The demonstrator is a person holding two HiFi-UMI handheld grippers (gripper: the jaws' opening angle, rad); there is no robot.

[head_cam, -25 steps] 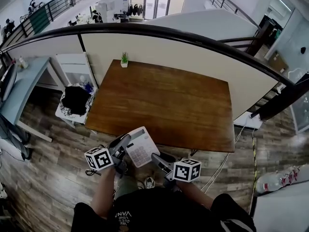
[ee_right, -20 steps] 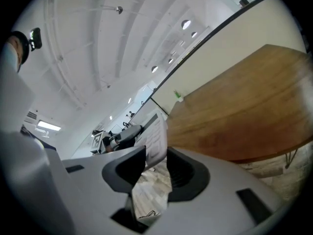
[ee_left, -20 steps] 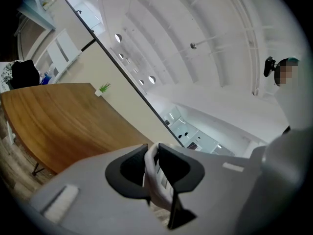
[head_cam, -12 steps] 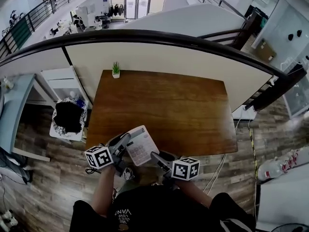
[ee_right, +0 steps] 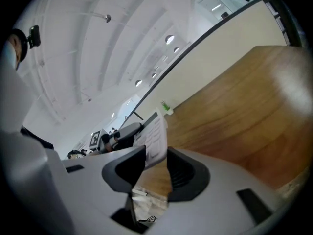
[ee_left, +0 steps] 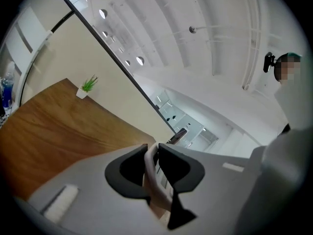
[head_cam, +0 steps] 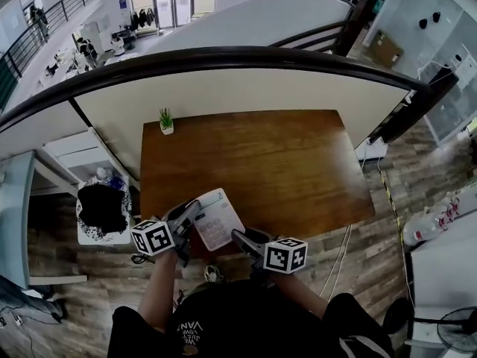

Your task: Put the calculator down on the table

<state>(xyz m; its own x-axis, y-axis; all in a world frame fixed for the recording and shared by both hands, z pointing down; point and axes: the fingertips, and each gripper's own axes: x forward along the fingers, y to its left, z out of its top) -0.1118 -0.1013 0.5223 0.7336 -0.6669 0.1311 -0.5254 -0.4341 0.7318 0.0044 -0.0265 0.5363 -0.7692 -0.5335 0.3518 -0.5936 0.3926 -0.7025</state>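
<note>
A white calculator (head_cam: 218,221) hangs tilted over the near left edge of the brown wooden table (head_cam: 261,155). My left gripper (head_cam: 195,209) is shut on its left edge. In the left gripper view the thin white edge of the calculator (ee_left: 149,180) is pinched in my left gripper (ee_left: 152,153). My right gripper (head_cam: 237,235) sits at the calculator's lower right corner. In the right gripper view the calculator (ee_right: 154,133) shows in the gap of my right gripper (ee_right: 156,163); bare table (ee_right: 234,126) is visible beside it and the jaws do not press on it.
A small potted plant (head_cam: 166,121) stands at the table's far left corner. A curved partition with a dark rail (head_cam: 223,80) runs behind the table. A white stand with a black top (head_cam: 103,207) is left of the table. A cable (head_cam: 339,252) lies on the floor.
Both grippers and the calculator have moved forward together from the table's near edge to farther over it. The grip on the calculator looks the same.
</note>
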